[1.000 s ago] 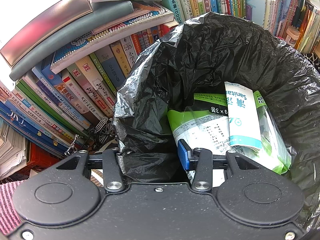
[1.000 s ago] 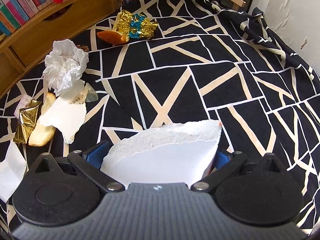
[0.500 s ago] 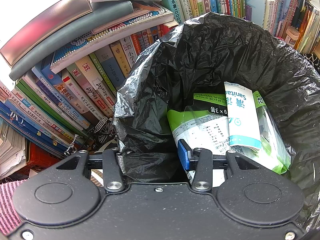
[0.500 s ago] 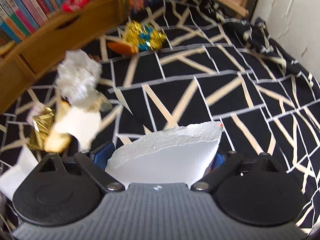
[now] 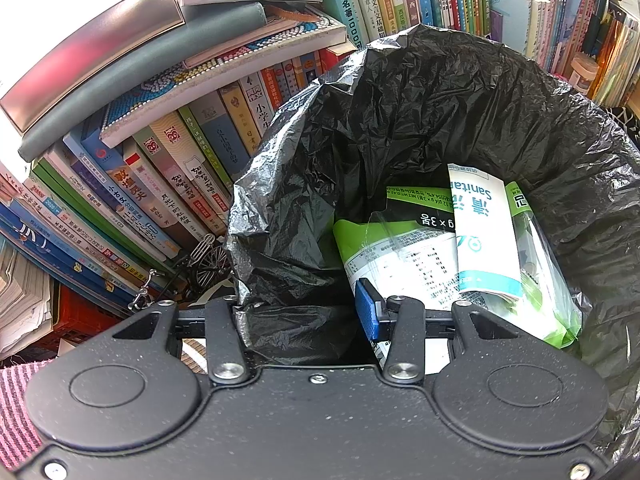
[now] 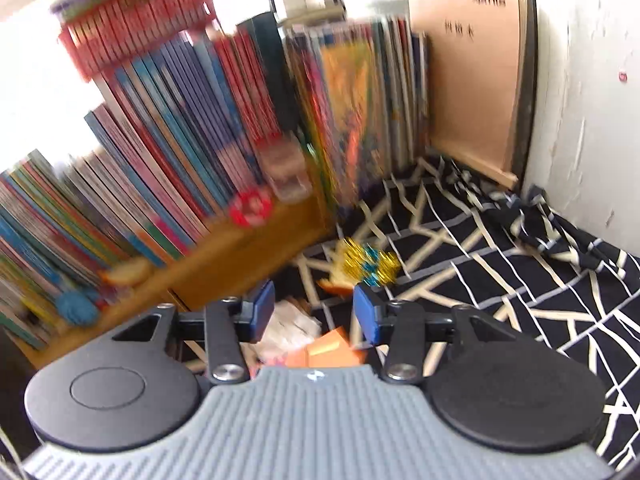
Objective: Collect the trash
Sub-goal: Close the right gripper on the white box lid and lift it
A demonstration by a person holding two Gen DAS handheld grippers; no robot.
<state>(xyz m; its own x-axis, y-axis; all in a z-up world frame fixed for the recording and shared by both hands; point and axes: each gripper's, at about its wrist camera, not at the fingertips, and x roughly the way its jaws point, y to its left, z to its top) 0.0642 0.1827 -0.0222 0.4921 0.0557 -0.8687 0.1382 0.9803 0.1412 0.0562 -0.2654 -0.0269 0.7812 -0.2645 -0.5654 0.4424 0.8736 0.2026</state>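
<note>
My left gripper [image 5: 300,312] is shut on the near rim of the black trash bag [image 5: 460,112] and holds it open. Its left finger is hidden behind the plastic. Inside the bag lie a green and white wrapper [image 5: 400,248] and a white and teal packet [image 5: 486,236]. My right gripper [image 6: 314,312] hangs above the patterned cloth [image 6: 500,280], its jaws closing on a torn paper [image 6: 332,348] that is buckled between the pads, white and orange sides showing. Further off on the cloth lie a gold and blue foil wrapper [image 6: 368,266] and an orange peel [image 6: 334,286].
Rows of books [image 5: 160,184] crowd the bag on the left and behind it. In the right wrist view a wooden shelf [image 6: 240,256] of books [image 6: 180,140] borders the cloth on the left. A white wall [image 6: 592,100] closes the right side.
My right gripper has risen off the cloth and tilted up toward the shelf. Its jaws have narrowed and crumpled the paper between them. The left gripper and bag have not moved.
</note>
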